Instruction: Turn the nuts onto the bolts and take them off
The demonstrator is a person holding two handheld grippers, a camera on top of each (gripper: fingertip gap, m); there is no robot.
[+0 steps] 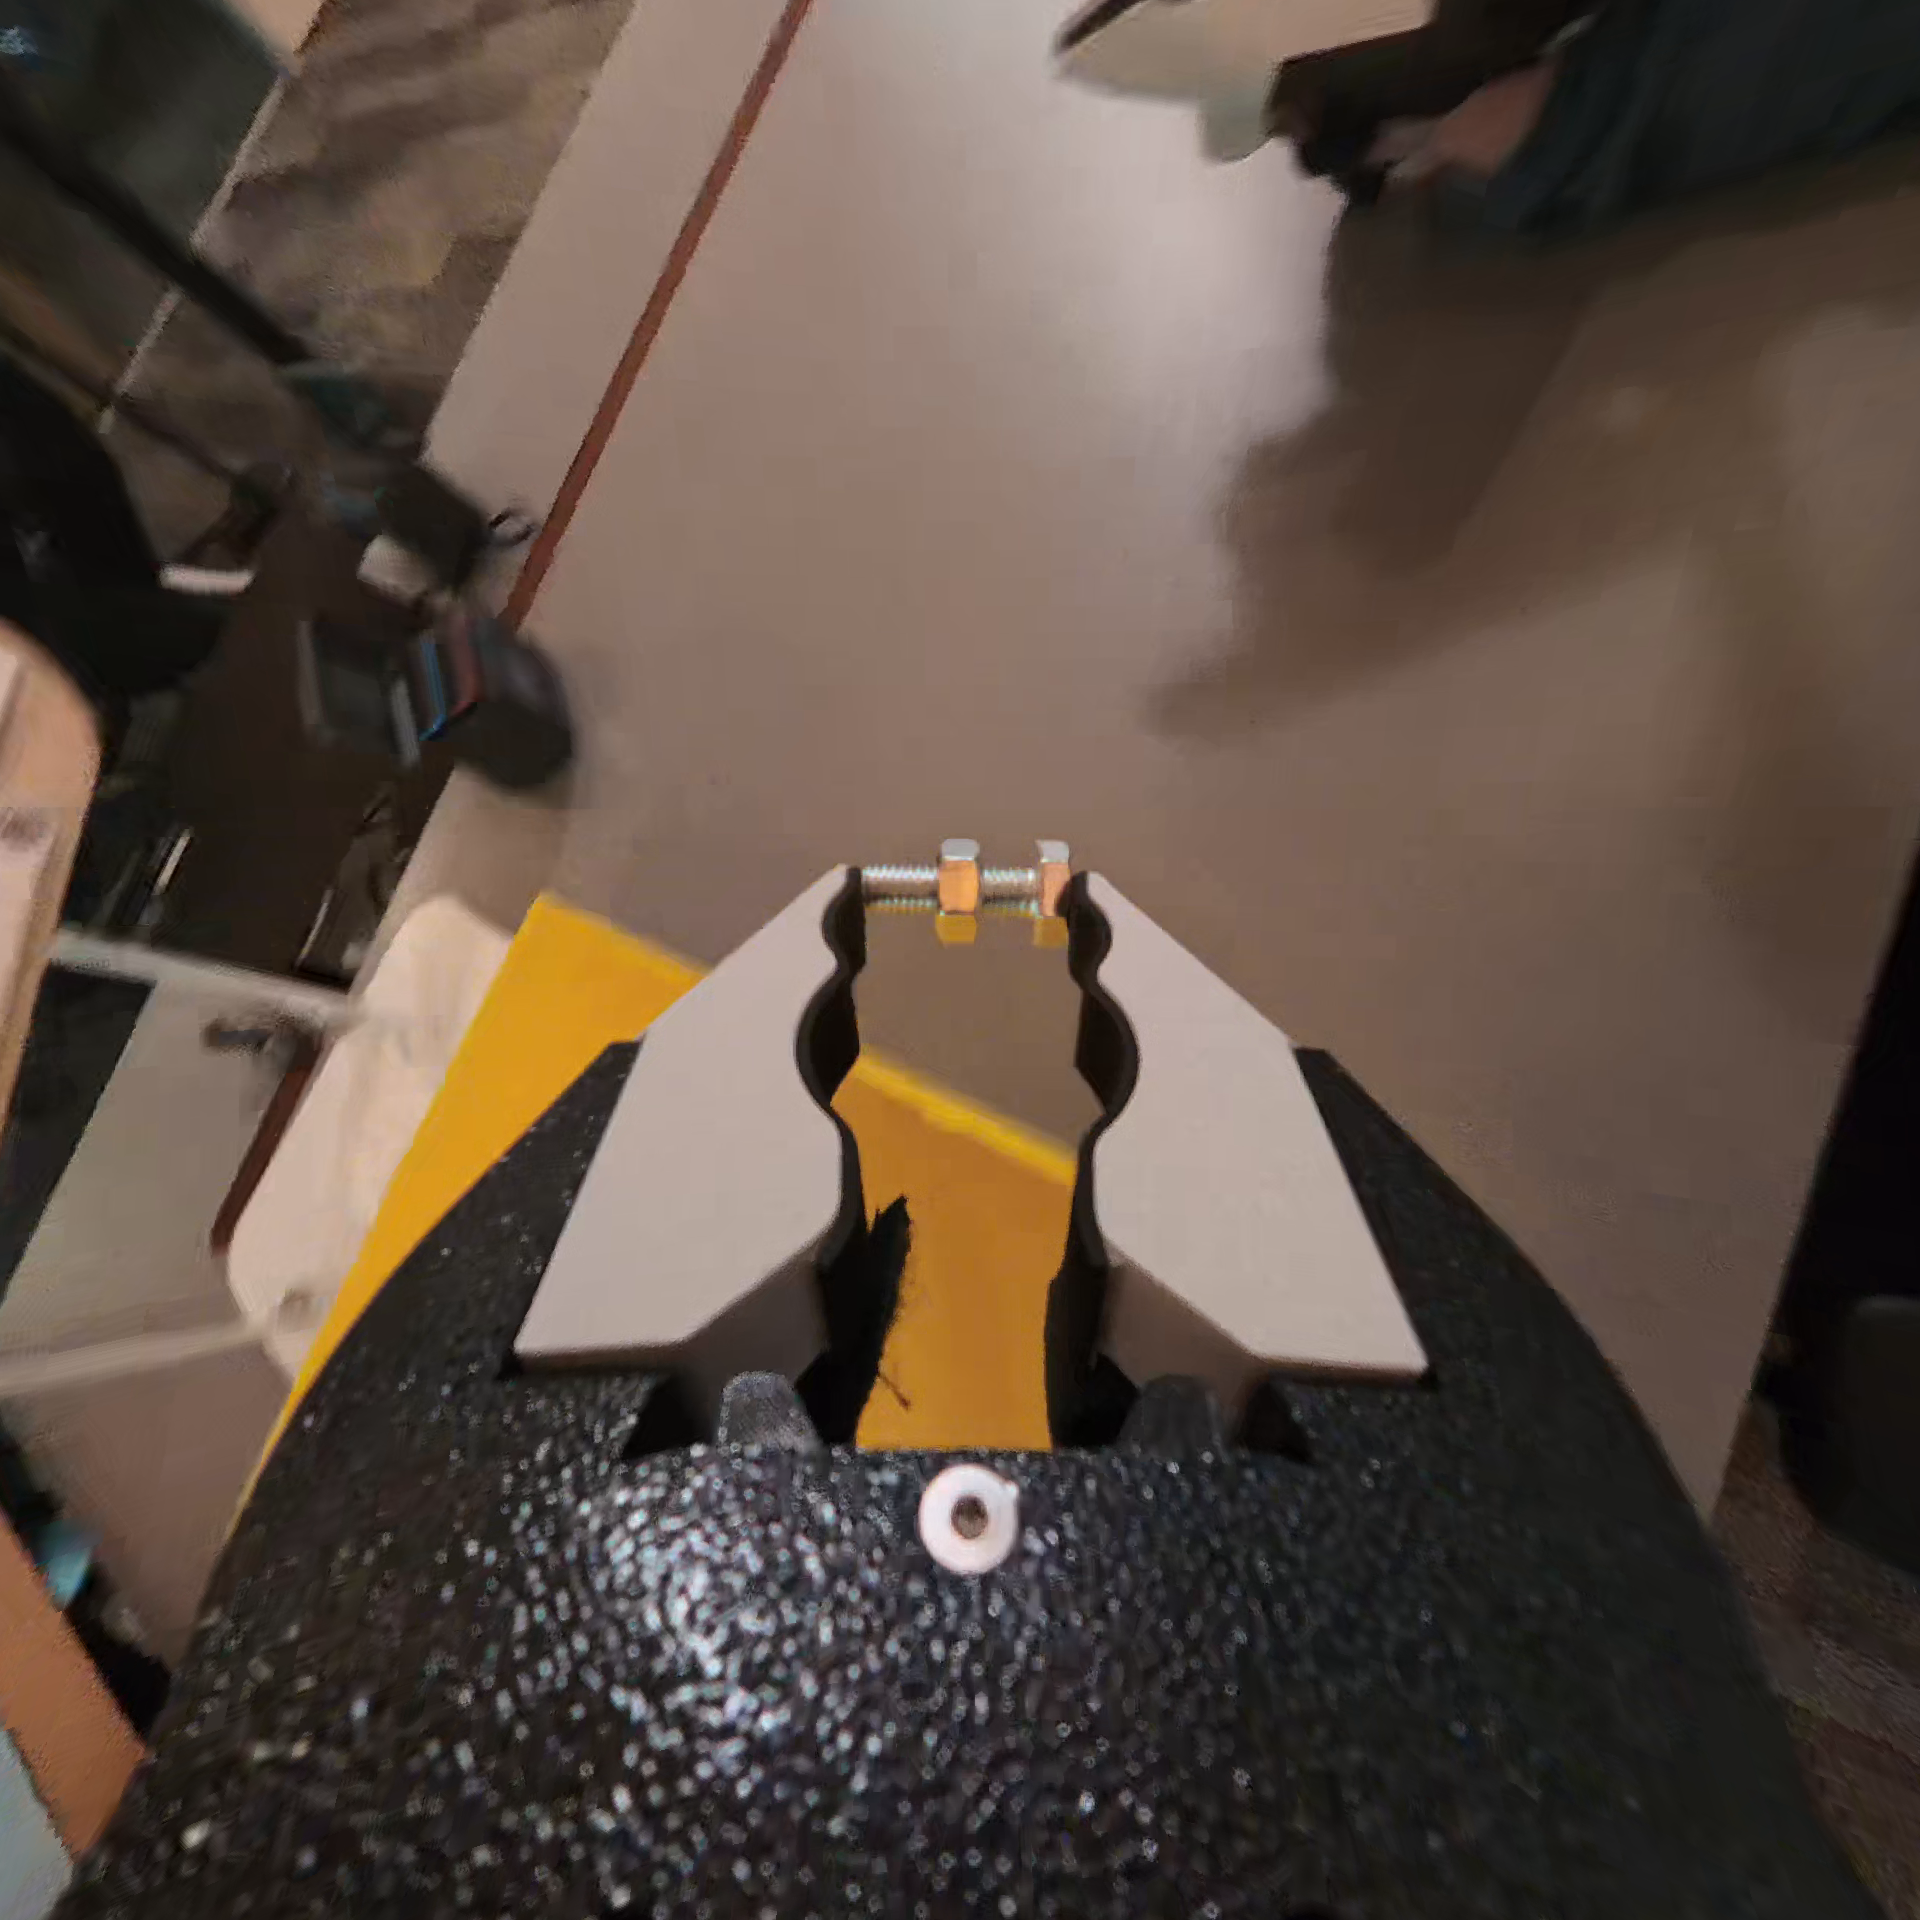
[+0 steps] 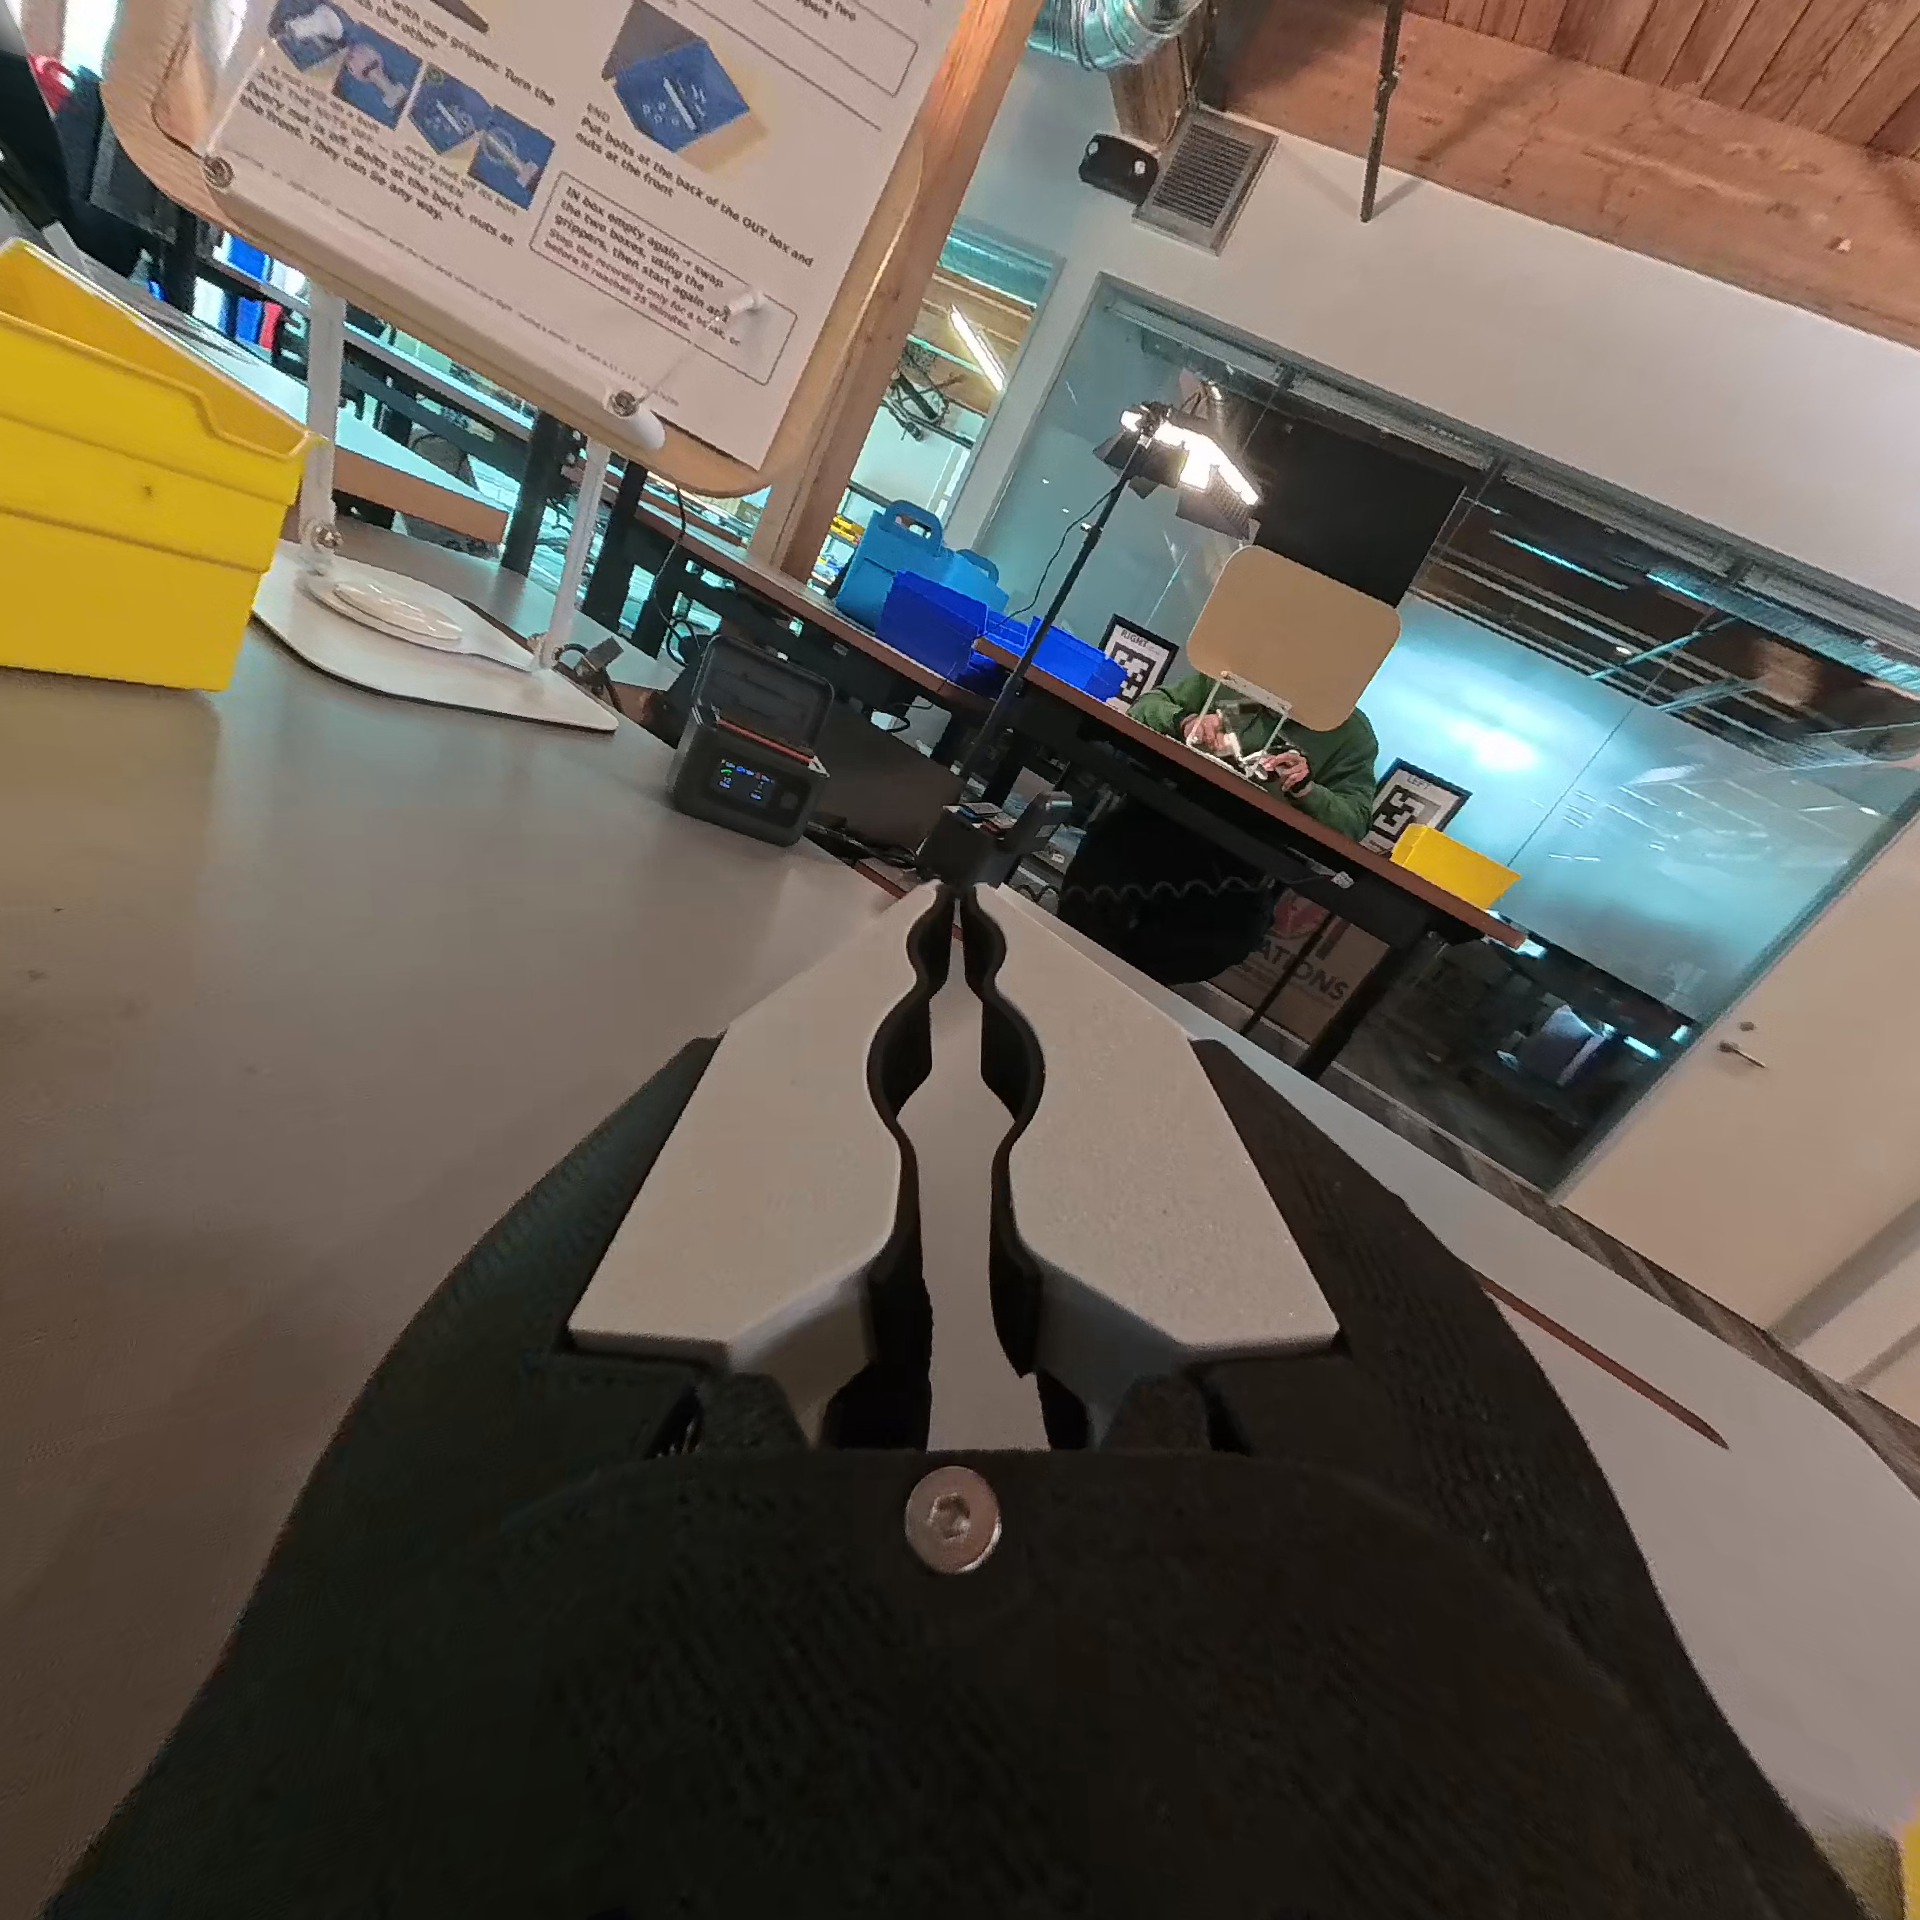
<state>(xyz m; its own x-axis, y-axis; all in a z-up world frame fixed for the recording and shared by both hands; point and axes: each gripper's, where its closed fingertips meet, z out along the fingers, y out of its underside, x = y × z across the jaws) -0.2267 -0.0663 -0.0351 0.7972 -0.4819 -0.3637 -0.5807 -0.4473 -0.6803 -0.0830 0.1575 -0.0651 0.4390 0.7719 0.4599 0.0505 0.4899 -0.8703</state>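
My left gripper (image 1: 966, 885) is shut on a silver bolt (image 1: 904, 883), which lies crosswise between the fingertips above the grey table (image 1: 1039, 520). The bolt's head (image 1: 1052, 878) presses against the right finger and its threaded end against the left finger. A silver nut (image 1: 958, 881) sits about midway along the thread. My right gripper (image 2: 951, 906) is shut and empty, low over the table (image 2: 312, 987). It also shows blurred at the top right of the left wrist view (image 1: 1351, 104).
A yellow bin (image 2: 135, 499) stands at the left, and also shows below my left gripper (image 1: 582, 1091). A board with a printed sheet (image 2: 520, 208) on a white stand, and a small black device (image 2: 748, 769), sit farther back. A person works at another table (image 2: 1320, 758). The table's brown-trimmed edge (image 1: 665, 312) runs along the left. The tips of one gripper are about 30 cm away from the tips of the other.
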